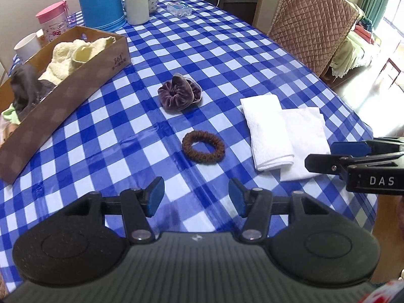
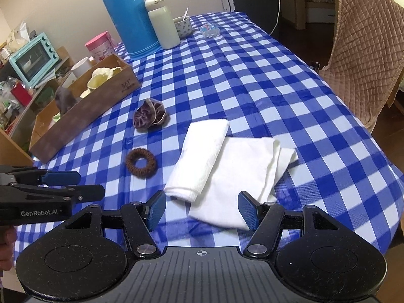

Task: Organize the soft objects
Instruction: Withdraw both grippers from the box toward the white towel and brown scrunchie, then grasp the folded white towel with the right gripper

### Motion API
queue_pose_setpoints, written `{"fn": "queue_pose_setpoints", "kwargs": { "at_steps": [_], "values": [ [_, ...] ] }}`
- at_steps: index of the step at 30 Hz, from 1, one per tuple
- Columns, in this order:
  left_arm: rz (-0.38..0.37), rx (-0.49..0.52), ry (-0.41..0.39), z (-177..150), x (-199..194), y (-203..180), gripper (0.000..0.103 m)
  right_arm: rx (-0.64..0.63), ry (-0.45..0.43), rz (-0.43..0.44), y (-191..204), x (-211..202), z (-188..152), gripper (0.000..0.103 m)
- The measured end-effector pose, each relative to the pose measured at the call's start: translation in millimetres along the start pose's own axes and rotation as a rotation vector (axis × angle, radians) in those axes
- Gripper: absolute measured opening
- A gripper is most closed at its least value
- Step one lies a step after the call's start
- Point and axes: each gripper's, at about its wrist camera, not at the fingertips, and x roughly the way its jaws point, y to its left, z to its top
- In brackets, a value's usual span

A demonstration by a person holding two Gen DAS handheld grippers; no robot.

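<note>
A brown hair tie [image 1: 203, 146] [image 2: 141, 162] lies on the blue checked tablecloth, with a purple velvet scrunchie [image 1: 179, 93] [image 2: 150, 117] beyond it. A folded white towel [image 1: 266, 131] [image 2: 202, 156] lies on a white cloth [image 1: 306, 141] [image 2: 242, 176]. A long cardboard box [image 1: 68, 101] [image 2: 85, 112] holds cream and grey soft items. My left gripper [image 1: 196, 197] [image 2: 83, 185] is open and empty, just short of the hair tie. My right gripper [image 2: 202, 210] [image 1: 320, 155] is open and empty over the near edge of the white cloth.
A blue thermos [image 2: 127, 15], a white flask [image 2: 162, 22], a cup with a spoon [image 2: 183, 26], a pink-lidded jar [image 2: 99, 46] and a small packet [image 2: 209, 30] stand at the far end. A quilted chair [image 2: 366, 58] is at the right side.
</note>
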Motion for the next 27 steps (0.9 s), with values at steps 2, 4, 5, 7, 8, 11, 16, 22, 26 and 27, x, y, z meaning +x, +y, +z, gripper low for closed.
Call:
{"fn": "queue_pose_setpoints", "kwargs": {
  "at_steps": [2, 4, 5, 7, 8, 11, 16, 22, 26, 27],
  "values": [
    [-0.008, 0.006, -0.008, 3.2, 7.6, -0.4, 0.053, 0.004, 0.002, -0.006, -1.0, 6.6, 3.2, 0.064],
    [-0.013, 0.015, -0.005, 6.9, 16.1, -1.4, 0.053, 0.008, 0.002, -0.008, -2.6, 13.3, 6.2, 0.064],
    [-0.015, 0.019, -0.005, 8.7, 20.3, -2.1, 0.053, 0.010, 0.003, -0.010, -3.3, 16.3, 7.5, 0.064],
    [-0.017, 0.030, 0.000, 11.9, 29.0, -4.3, 0.053, 0.017, 0.008, -0.015, -5.0, 21.9, 9.7, 0.064],
    [-0.018, 0.040, 0.001, 13.5, 33.4, -5.9, 0.053, 0.021, 0.010, -0.016, -6.2, 24.6, 10.7, 0.064],
    [-0.009, 0.073, 0.007, 16.6, 45.2, -10.4, 0.053, 0.037, 0.016, -0.018, -9.5, 31.5, 12.6, 0.064],
    [-0.002, 0.094, 0.013, 21.2, 60.4, -12.3, 0.053, 0.055, 0.020, -0.017, -12.8, 39.6, 15.9, 0.064],
    [0.012, 0.089, 0.025, 25.5, 74.2, -9.1, 0.053, 0.067, 0.022, -0.009, -14.5, 47.3, 21.4, 0.064],
    [0.033, 0.081, 0.024, 25.2, 74.9, 0.9, 0.053, 0.064, 0.028, -0.003, -12.5, 54.4, 23.8, 0.064],
    [0.044, 0.079, 0.023, 24.6, 74.4, 4.7, 0.053, 0.060, 0.028, 0.001, -11.4, 56.3, 24.4, 0.064]
  ]
}}
